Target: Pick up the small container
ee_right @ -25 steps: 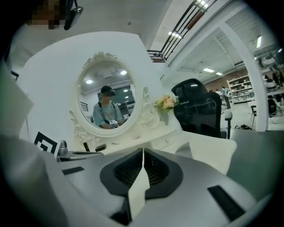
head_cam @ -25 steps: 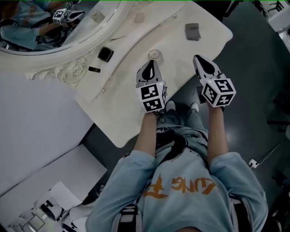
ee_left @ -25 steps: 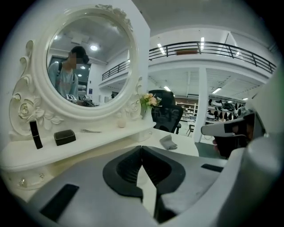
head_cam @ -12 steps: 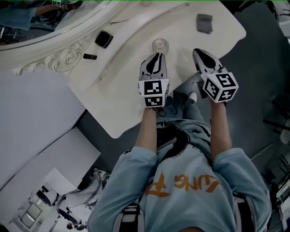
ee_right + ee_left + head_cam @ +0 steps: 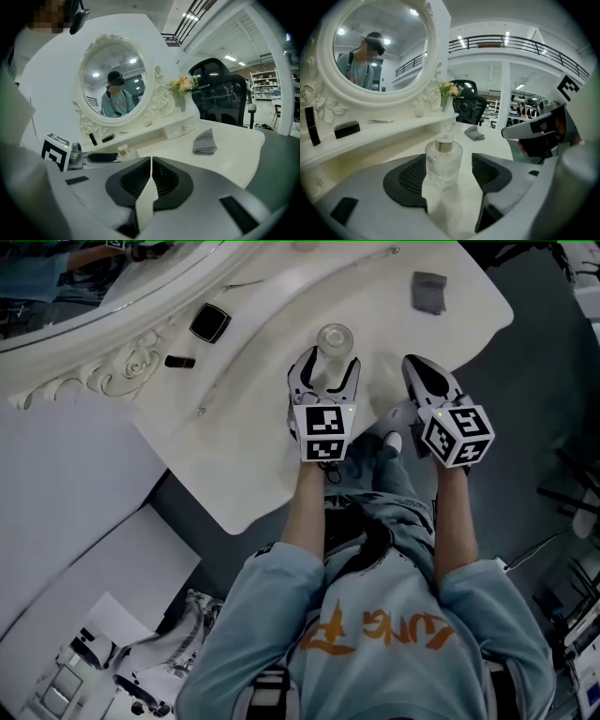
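Observation:
The small container (image 5: pixel 335 337) is a clear round glass bottle with a metal neck, upright on the white dressing table (image 5: pixel 234 456). My left gripper (image 5: pixel 327 362) reaches over the table and its jaws are opening. The bottle (image 5: pixel 443 160) stands between the left gripper's (image 5: pixel 449 174) tips, and a gap shows on each side, so the pads (image 5: pixel 411 177) do not press on it. My right gripper (image 5: pixel 419 367) hovers beside the table's front edge, to the right of the left one. The right gripper (image 5: pixel 150 174) is shut with nothing in it.
A folded grey cloth (image 5: pixel 429 292) lies at the table's far right. A black square case (image 5: pixel 210 322) and a black tube (image 5: pixel 179 361) sit on the raised shelf by the carved mirror frame (image 5: pixel 112 376). Flowers (image 5: pixel 449 88) stand beside the mirror.
My left gripper has moved forward to the container and its jaws have gone from shut to wide apart around it. The right gripper stays shut in about the same place.

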### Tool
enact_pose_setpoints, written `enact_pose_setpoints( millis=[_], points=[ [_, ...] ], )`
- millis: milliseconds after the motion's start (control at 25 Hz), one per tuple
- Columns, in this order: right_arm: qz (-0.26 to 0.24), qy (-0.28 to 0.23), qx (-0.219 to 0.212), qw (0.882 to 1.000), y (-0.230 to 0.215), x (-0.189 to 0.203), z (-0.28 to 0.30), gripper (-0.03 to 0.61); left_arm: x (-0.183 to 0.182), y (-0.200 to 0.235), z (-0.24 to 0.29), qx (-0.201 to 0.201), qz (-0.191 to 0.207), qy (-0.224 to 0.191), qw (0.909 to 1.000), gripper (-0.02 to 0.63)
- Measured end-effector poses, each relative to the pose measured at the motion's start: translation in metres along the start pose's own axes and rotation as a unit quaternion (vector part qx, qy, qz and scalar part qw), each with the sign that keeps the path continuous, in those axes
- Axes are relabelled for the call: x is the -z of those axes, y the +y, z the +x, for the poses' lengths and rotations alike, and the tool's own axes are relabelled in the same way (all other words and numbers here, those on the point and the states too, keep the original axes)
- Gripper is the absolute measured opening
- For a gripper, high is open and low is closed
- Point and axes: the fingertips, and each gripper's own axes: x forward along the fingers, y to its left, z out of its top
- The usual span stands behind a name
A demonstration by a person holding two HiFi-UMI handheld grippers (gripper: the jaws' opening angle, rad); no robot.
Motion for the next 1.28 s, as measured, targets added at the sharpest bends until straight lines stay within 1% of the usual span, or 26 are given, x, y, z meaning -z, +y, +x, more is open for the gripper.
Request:
enact_pose_setpoints(
  millis=[160, 280, 360, 480, 800, 1040, 1160, 1280],
  points=[
    [-0.003, -0.002, 0.001, 1.000, 0.002, -0.003, 0.005, 0.029, 0.007, 0.005, 0.010, 0.006, -0.009, 0.016, 0.9998, 0.313],
    [-0.011, 0.001, -0.001, 1.000, 0.003, -0.006, 0.011, 0.029, 0.010, 0.005, 0.019, 0.015, 0.005, 0.025, 0.9996, 0.324],
    [-0.006, -0.002, 0.003, 1.000, 0.002, -0.008, 0.013, 0.029, 0.007, 0.006, 0.025, 0.016, 0.014, 0.023, 0.9995, 0.324],
    [0.001, -0.005, 0.010, 1.000, 0.002, -0.010, 0.014, 0.029, 0.006, 0.007, 0.032, 0.017, 0.016, 0.024, 0.9995, 0.327],
    [-0.006, -0.012, 0.026, 1.000, -0.003, -0.020, 0.012, 0.029, 0.007, 0.010, 0.051, 0.018, 0.030, 0.046, 0.9983, 0.327],
    [-0.006, -0.016, 0.038, 0.999, -0.009, -0.024, 0.007, 0.029, 0.006, 0.009, 0.055, 0.028, 0.040, 0.051, 0.9975, 0.330],
    [-0.011, -0.017, 0.040, 0.999, -0.008, -0.025, 0.005, 0.029, 0.006, 0.009, 0.055, 0.033, 0.035, 0.060, 0.9970, 0.330],
    [-0.015, -0.020, 0.042, 0.999, -0.007, -0.028, 0.000, 0.029, 0.002, 0.006, 0.051, 0.041, 0.021, 0.055, 0.9975, 0.330]
  ],
)
